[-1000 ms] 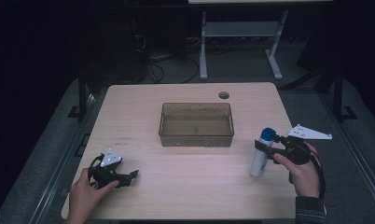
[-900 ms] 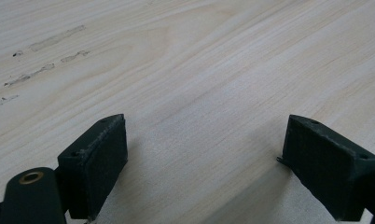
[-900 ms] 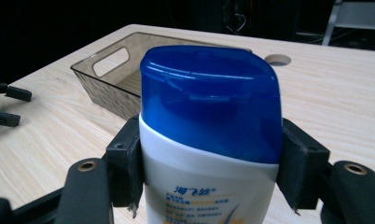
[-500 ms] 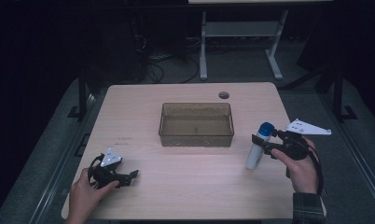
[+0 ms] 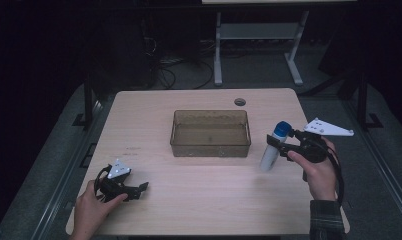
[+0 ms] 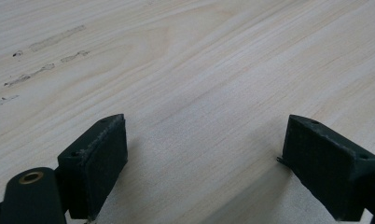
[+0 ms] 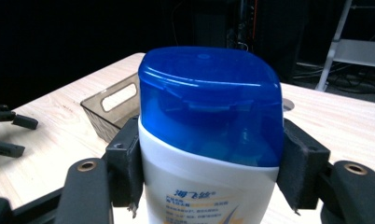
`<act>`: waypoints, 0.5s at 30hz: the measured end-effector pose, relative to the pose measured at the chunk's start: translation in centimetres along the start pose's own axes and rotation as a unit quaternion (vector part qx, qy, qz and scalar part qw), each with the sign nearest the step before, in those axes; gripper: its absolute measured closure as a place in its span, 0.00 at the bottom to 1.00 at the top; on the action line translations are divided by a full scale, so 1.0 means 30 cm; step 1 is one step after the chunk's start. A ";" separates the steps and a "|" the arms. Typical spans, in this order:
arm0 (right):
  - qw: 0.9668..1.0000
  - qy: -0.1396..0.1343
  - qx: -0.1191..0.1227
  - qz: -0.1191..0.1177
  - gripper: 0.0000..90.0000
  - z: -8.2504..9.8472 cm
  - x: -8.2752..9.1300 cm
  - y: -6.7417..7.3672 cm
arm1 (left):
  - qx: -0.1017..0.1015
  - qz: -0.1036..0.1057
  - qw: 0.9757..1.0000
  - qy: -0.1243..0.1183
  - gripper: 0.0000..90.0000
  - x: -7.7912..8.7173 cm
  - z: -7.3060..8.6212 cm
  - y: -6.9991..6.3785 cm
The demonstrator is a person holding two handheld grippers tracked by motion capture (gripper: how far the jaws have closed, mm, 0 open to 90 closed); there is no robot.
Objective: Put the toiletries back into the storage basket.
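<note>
My right gripper [image 5: 284,145] clenches the shampoo bottle [image 5: 273,148]; I'd carry it level over the bin [image 5: 210,144]. Left gripper [image 6: 204,161] released.

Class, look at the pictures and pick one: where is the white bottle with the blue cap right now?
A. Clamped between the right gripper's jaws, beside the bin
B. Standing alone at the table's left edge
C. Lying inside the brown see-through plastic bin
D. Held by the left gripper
A: the right gripper has its jaws closed on the white bottle with the blue cap, just right of the brown see-through plastic bin.
</note>
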State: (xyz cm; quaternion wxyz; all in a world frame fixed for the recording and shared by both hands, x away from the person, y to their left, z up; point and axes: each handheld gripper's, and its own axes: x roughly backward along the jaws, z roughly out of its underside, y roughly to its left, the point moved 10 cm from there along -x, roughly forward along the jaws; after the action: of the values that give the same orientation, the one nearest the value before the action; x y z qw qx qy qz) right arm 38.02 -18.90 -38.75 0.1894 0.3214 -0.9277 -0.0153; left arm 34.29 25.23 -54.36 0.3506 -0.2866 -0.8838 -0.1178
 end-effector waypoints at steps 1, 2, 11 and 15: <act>1.000 -0.001 0.000 0.000 0.39 -0.007 -0.003 0.001 | 0.000 0.000 1.000 0.000 0.14 0.000 0.000 0.000; 1.000 -0.002 0.001 -0.001 0.39 -0.014 -0.006 0.002 | 0.000 0.000 1.000 0.000 0.14 0.000 0.000 0.000; 1.000 -0.012 0.011 0.000 0.39 -0.077 -0.031 0.007 | 0.000 0.000 1.000 0.001 0.14 0.001 0.001 0.000; 1.000 -0.018 0.012 0.000 0.39 -0.101 -0.043 0.007 | 0.000 0.000 1.000 0.001 0.14 0.001 0.001 0.000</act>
State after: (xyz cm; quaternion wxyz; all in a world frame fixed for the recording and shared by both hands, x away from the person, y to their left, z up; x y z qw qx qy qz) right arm 39.93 -17.67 -36.34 0.1694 0.3232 -0.9310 -0.0102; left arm 34.27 25.25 -54.36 0.3517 -0.2867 -0.8832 -0.1184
